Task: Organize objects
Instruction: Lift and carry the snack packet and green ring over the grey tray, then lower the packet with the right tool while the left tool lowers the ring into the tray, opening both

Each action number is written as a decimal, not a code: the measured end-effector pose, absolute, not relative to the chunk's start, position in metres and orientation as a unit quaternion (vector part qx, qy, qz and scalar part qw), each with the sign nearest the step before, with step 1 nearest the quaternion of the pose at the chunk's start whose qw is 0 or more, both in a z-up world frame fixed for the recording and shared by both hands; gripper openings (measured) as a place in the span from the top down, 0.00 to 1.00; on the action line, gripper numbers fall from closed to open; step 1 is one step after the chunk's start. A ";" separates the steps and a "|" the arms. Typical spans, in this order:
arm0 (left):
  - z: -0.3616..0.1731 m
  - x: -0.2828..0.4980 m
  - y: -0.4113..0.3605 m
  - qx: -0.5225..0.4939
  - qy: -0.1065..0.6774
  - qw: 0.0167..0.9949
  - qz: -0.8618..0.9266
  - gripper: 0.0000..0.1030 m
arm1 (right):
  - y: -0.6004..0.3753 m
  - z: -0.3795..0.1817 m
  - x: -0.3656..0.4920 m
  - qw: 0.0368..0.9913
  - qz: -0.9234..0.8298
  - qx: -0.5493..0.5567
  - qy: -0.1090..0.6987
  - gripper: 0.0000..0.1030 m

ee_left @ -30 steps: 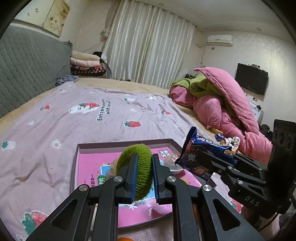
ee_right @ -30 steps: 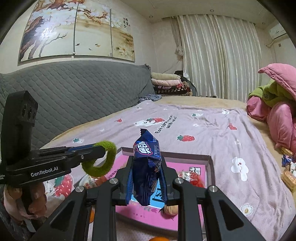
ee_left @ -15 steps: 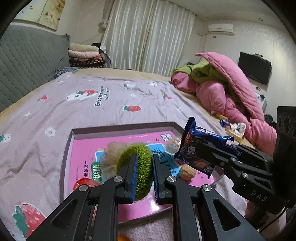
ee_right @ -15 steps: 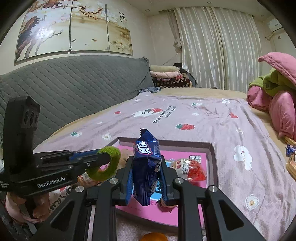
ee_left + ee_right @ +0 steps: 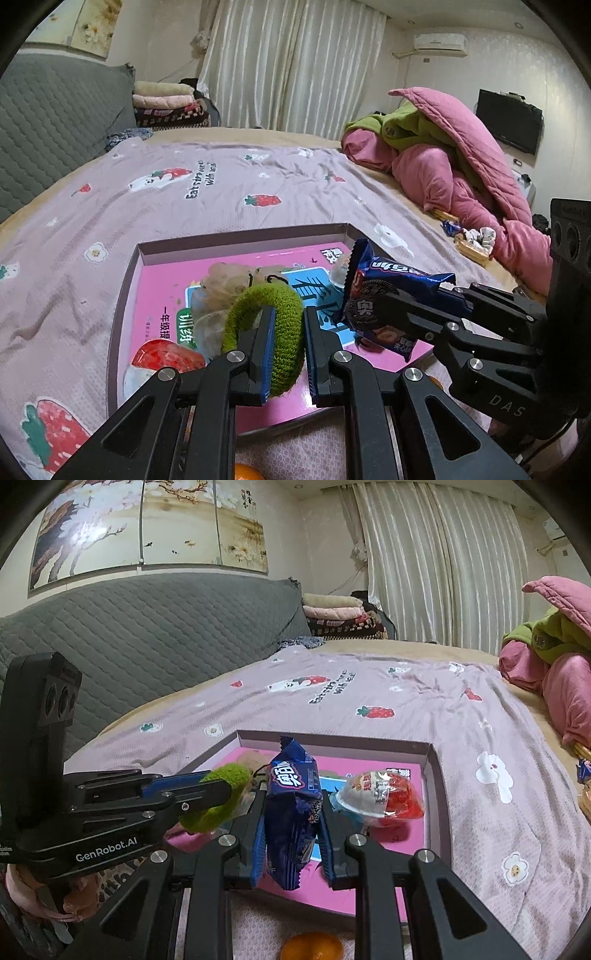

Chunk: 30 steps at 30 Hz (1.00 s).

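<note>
My left gripper is shut on a green fuzzy hair tie and holds it just above the pink tray. My right gripper is shut on a blue cookie packet, also above the tray's near part. In the left wrist view the packet and right gripper sit to the right. In the right wrist view the hair tie and left gripper sit to the left. The tray holds a beige scrunchie and a red-and-clear snack cup.
The tray lies on a pink strawberry-print bedspread. An orange lies in front of the tray. A pink and green quilt pile is at the right, with loose snacks beside it. A grey headboard is at the left.
Both grippers have moved forward and lower over the tray, each with its object still held. More of the tray's contents now show.
</note>
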State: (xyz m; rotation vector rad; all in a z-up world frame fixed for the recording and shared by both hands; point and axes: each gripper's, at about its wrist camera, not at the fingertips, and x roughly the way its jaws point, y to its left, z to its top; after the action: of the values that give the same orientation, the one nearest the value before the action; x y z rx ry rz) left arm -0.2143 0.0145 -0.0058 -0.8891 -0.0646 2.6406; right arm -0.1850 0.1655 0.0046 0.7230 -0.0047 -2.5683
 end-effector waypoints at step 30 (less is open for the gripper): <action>-0.030 -0.223 0.024 -0.362 -0.015 0.188 0.913 0.86 | 0.168 -0.009 -0.190 0.242 -0.926 0.289 -0.016 0.76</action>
State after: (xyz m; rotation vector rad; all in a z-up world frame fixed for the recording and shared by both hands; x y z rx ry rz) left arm -0.2235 0.0237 -0.0300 -1.0183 -0.0436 2.5689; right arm -0.1896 0.1677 -0.0086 0.7907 -0.0443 -2.5324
